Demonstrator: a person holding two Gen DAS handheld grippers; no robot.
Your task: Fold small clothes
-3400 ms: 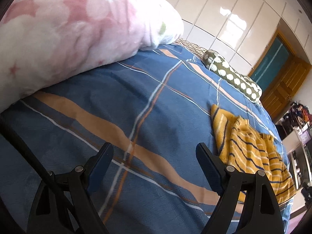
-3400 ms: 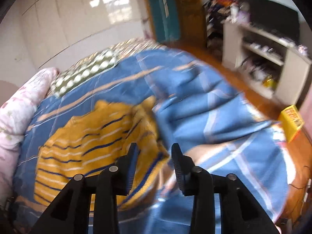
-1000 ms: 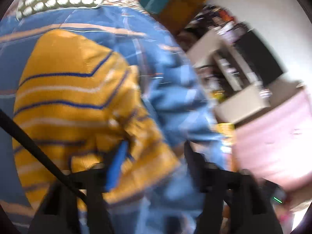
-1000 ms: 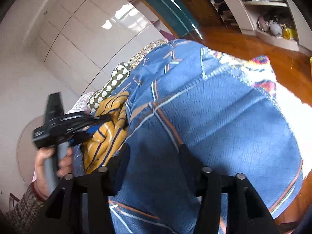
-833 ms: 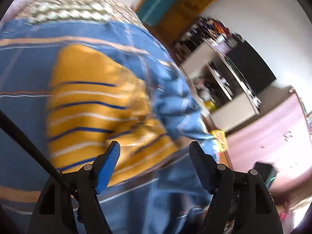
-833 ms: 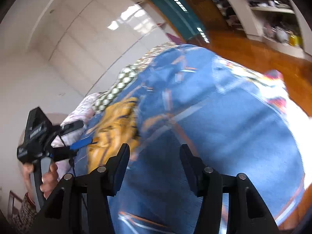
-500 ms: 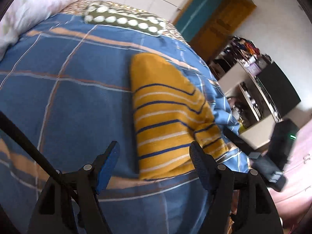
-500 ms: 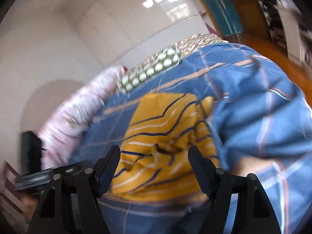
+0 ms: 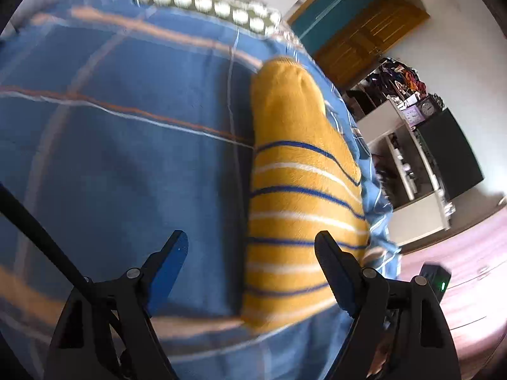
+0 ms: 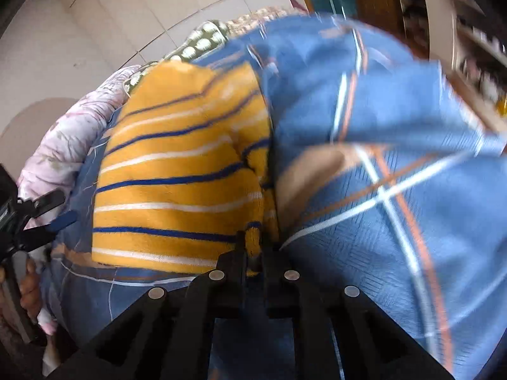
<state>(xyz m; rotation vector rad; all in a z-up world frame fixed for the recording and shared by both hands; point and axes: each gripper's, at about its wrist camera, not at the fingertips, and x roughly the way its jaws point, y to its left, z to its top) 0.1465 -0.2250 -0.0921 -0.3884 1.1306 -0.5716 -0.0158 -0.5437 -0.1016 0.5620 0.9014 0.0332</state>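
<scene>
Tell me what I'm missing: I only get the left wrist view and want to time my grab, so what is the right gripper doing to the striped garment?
Observer: The right gripper has shut on the yellow striped garment, pinching its near corner.
Operator: Which side of it?
Observer: The corner next to the rumpled blue bedspread.
Operator: Can you see my gripper from there?
Observer: Yes, the left gripper shows at the picture's left edge, clear of the garment, jaws opening with nothing between them.
</scene>
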